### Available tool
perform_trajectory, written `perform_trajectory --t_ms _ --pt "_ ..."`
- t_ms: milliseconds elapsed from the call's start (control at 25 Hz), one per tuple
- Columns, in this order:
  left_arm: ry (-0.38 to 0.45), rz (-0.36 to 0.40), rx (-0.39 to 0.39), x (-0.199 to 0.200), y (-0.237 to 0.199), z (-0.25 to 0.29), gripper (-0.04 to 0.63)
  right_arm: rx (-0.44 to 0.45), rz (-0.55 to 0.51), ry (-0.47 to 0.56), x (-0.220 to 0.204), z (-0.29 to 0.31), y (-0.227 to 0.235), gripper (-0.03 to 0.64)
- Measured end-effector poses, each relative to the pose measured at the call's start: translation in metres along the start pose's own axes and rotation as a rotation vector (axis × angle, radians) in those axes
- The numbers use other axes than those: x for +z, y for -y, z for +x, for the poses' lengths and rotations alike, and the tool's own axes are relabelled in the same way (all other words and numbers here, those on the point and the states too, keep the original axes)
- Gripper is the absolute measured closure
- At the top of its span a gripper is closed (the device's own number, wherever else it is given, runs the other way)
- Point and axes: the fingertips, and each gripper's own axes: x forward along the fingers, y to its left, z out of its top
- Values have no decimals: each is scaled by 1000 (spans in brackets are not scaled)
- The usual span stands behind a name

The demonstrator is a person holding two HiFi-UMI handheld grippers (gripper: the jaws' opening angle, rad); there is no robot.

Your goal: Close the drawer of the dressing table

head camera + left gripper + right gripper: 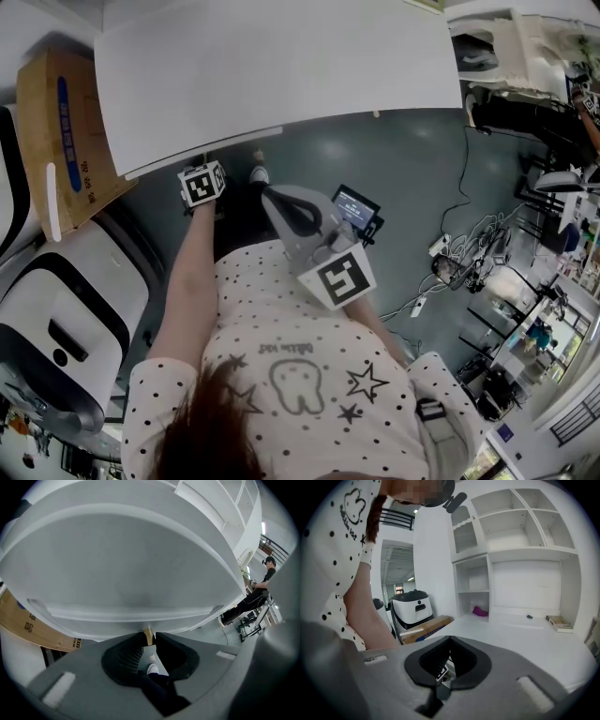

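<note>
Dressing table point(281, 66): white, with a bare flat top filling the upper part of the head view; the person stands at its front edge.
Drawer point(202, 154): under the tabletop at the left. Only a narrow white strip of its front shows past the table's edge, and its inside is out of sight.
Drawer knob point(148, 635): small and tan, hanging at the lower edge of the drawer front.
Left gripper point(148, 640): points steeply down at the drawer front, its jaws drawn in narrow with their tips pinching the drawer knob. A white shoe point(153, 669) shows on the grey floor below the jaws.
Right gripper point(449, 641): held back against the person's polka-dot shirt, away from the table, jaw tips together with nothing between them.
Shelf unit point(520, 550): white open compartments rising at the back of the tabletop.
Lower left compartment: holds a small purple thing point(479, 611); what it is cannot be told.
Ledge under the shelves: a small dark thing point(529, 617) sits on it.
Tabletop, right end: a flat book-like thing point(559, 622) lies there.
Cardboard box point(56, 131): brown, closed, leaning beside the table's left end; contents hidden.
White and black machine point(66, 309): on the floor just beside the cardboard box.
Cables point(469, 253): tangled on the floor well to the right.
</note>
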Motion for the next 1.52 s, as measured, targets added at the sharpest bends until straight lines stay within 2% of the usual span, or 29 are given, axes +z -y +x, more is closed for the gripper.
perform_trajectory --t_ms 800,1520 --pt "-3 8 -16 18 -1 6 510 -30 -8 -12 10 13 9 618" --pt "-15 8 -36 20 0 7 506 -50 -14 -22 10 15 9 618"
